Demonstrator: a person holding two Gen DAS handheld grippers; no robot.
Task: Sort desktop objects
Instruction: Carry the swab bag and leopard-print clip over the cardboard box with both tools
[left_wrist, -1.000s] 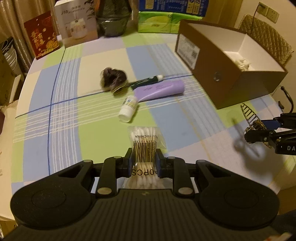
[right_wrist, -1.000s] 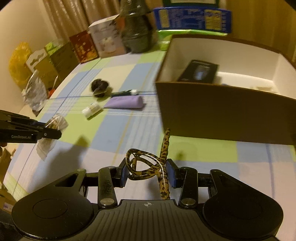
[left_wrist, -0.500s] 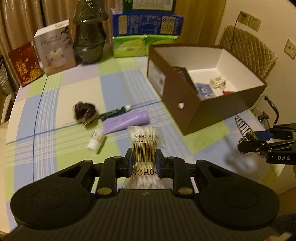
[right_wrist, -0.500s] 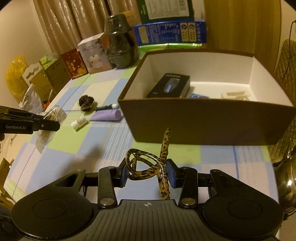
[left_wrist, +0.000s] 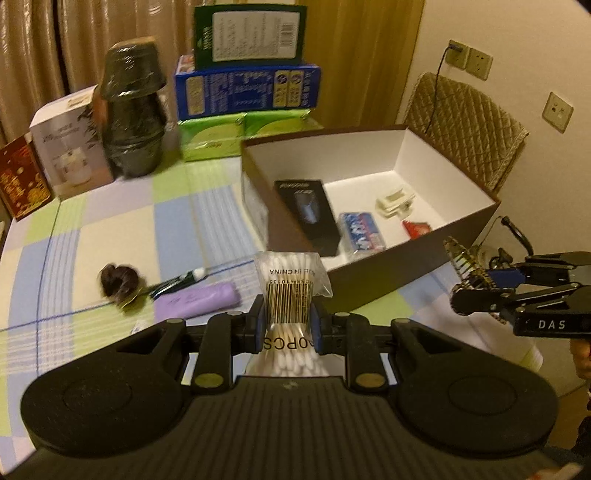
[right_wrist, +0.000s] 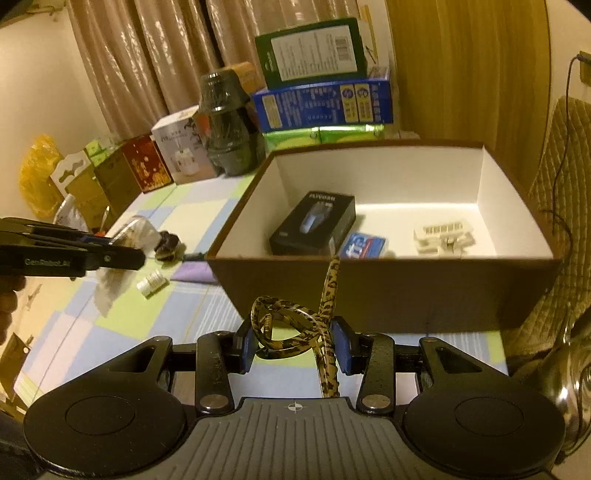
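Left hand-held gripper (left_wrist: 286, 328), clamped on a cotton swab packet (left_wrist: 291, 291), has risen toward the brown box (left_wrist: 388, 269). Right hand-held gripper (right_wrist: 295, 345), clamped on a leopard-print hair clip (right_wrist: 295, 325), has likewise closed in on the box; both items look ready to drop in.

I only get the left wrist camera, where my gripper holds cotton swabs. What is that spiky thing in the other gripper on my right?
Observer: A leopard-patterned hair clip. The right gripper is shut on it, a blue pad on each side.
Operator: Does my gripper hide anything on the table?
Observer: Yes, a small white bottle lying on the tablecloth near the purple tube.
Operator: And past the table's left edge?
Observer: A yellow bag and some cardboard boxes by the wall.
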